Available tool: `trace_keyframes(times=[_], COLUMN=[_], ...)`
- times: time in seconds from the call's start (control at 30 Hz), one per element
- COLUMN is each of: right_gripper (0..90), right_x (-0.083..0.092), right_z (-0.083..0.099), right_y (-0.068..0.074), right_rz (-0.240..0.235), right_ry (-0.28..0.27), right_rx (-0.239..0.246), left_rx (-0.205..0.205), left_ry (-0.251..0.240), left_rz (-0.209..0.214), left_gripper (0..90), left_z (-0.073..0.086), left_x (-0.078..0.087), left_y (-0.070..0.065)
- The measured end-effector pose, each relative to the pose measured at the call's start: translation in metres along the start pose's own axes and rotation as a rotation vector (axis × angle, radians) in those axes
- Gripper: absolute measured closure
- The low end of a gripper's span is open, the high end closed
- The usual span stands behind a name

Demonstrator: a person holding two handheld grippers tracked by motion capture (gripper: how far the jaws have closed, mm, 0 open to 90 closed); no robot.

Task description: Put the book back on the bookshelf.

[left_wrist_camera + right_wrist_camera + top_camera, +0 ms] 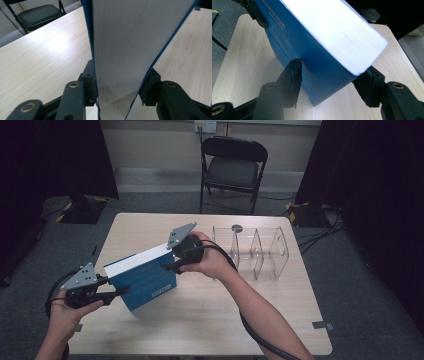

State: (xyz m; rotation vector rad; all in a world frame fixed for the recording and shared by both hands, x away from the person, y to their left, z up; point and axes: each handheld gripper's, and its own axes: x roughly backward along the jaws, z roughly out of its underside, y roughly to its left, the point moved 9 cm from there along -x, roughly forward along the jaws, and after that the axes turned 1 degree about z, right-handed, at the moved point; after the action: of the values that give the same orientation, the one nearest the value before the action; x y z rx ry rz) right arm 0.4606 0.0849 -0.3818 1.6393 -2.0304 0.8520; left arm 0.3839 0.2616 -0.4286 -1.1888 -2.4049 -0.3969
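High view: a blue book [144, 279] stands tilted on the near left part of the table [210, 320], left of a clear divided organizer [257, 251]. The left gripper [120, 292] clamps its near-left end between half-closed jaws. The right gripper [169, 266] clamps its far-right end, jaws about half open.

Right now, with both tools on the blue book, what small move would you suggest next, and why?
Probably carry the blue book toward the clear divider rack. The left tool and right tool clamp its opposite ends, it stands tilted on the table, and the rack's slots look free.
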Motion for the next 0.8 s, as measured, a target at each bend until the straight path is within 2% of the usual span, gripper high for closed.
trace_keyframes(times=[0.1,0.17,0.23,0.37,0.5,0.6,0.7,0.8], right_gripper=[44.0,44.6,44.3,39.4,34.1,35.0,36.7,40.7], right_x=[0.000,0.001,0.001,0.000,-0.004,-0.010,-0.014,-0.013], right_z=[0.000,0.001,0.000,-0.001,-0.008,-0.008,-0.005,-0.004], right_y=[-0.001,-0.001,-0.001,-0.002,-0.004,-0.002,-0.002,-0.003], right_rz=[0.002,0.001,-0.005,-0.008,-0.013,-0.033,-0.035,-0.052], right_ry=[0.004,0.018,0.023,0.025,-0.008,0.015,0.042,0.033], right_rx=[-0.005,0.004,0.006,0.005,0.014,0.017,0.020,0.008], left_rx=[-0.011,-0.017,0.001,0.007,0.006,0.002,0.011,0.025], left_ry=[0.020,0.025,0.009,0.001,-0.004,-0.007,-0.007,-0.009], left_rz=[-0.017,-0.014,0.006,0.020,0.023,0.022,0.008,-0.019], left_gripper=[51.1,54.9,56.3,57.8,58.3,58.3,57.4,53.5], left_z=[0.000,0.000,0.000,0.000,0.001,0.001,0.001,0.002], left_x=[0.000,0.000,0.000,0.000,0.001,0.001,0.001,0.000], left_y=[0.001,0.001,-0.001,-0.001,0.000,0.000,0.003,0.007])
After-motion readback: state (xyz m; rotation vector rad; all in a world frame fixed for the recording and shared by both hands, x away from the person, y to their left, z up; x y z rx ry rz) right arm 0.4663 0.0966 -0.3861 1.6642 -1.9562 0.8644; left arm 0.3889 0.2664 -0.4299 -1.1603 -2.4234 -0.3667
